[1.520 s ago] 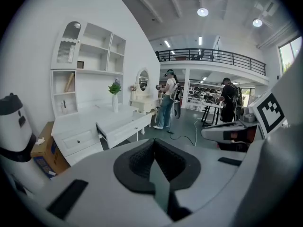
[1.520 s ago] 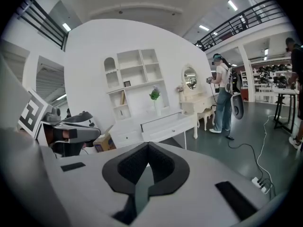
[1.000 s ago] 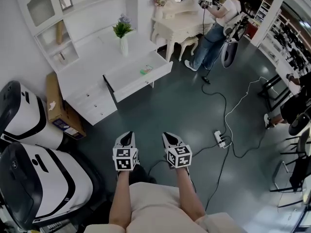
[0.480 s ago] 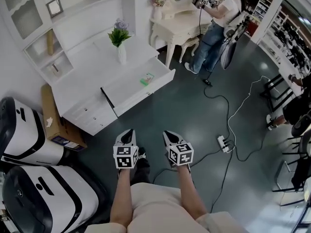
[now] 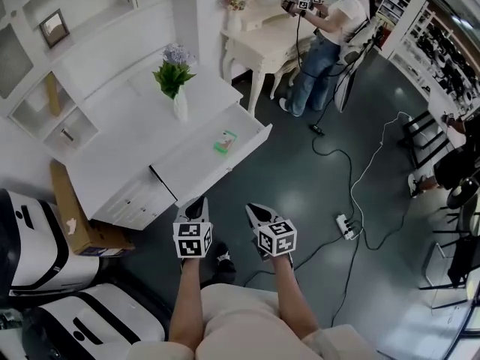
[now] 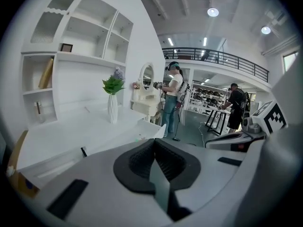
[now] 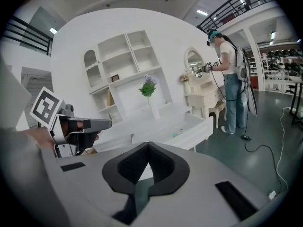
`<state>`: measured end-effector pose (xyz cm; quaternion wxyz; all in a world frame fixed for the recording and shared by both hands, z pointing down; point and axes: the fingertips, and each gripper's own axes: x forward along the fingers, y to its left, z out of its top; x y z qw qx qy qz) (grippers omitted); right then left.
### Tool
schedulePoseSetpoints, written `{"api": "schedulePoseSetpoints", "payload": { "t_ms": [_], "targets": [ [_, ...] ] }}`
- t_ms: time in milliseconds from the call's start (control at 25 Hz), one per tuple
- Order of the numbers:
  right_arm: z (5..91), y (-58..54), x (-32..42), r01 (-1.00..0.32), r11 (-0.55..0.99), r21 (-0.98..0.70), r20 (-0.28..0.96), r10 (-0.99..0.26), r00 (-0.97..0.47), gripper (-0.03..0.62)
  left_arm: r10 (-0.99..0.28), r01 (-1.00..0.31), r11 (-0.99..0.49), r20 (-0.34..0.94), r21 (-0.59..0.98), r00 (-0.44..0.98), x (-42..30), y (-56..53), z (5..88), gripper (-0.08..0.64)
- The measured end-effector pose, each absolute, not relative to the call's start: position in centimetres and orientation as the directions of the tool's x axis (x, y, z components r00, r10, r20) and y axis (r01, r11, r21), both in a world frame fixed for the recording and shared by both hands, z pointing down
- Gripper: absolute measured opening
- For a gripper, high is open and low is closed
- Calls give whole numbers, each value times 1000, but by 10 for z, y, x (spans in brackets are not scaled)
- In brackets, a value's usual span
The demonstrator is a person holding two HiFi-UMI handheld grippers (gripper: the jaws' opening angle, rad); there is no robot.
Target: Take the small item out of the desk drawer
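Note:
The white desk's drawer stands pulled open, and a small green item lies in its right half. The left gripper view shows the same item just past the jaw tips; in the right gripper view the item is farther off. Both grippers hover side by side above the dark floor, short of the drawer front. My left gripper is shut and empty. My right gripper is also shut and holds nothing.
A vase with a green plant stands on the desk top. A cardboard box and white machines sit at the left. A power strip with cables lies on the floor at the right. A person stands by a dressing table.
The desk and its open drawer have come closer and lower in the head view. Both grippers stay shut, side by side.

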<state>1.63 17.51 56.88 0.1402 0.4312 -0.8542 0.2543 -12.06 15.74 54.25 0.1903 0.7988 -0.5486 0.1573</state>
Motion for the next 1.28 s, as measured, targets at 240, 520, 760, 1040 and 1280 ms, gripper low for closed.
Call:
{"api": "schedulePoseSetpoints", "payload": {
  "t_ms": [240,520,760,1040,1280],
  "targets": [
    [573,123,2,-815,481,-324,470,-665,-580,25,-797,-921,-362,465,143,385,-127,98,548,17],
    [575,90,2,-831,460,-312,490,-672,-556,25,-779,-907,-388,468,164,418,-126,56,552,17],
    [577,60,13,-842,431,-325,476,-694,-540,25,-776,-903,-391,464,178,428,-119,28,556,17],
    [577,-11,14,-827,458,-325,452,-693,-562,25,-793,-920,-358,469,159,390,-126,-31,562,17],
    [570,-90,12,-817,506,-275,459,-678,-574,25,-806,-934,-336,476,121,352,-125,-103,554,17]
  ]
}}
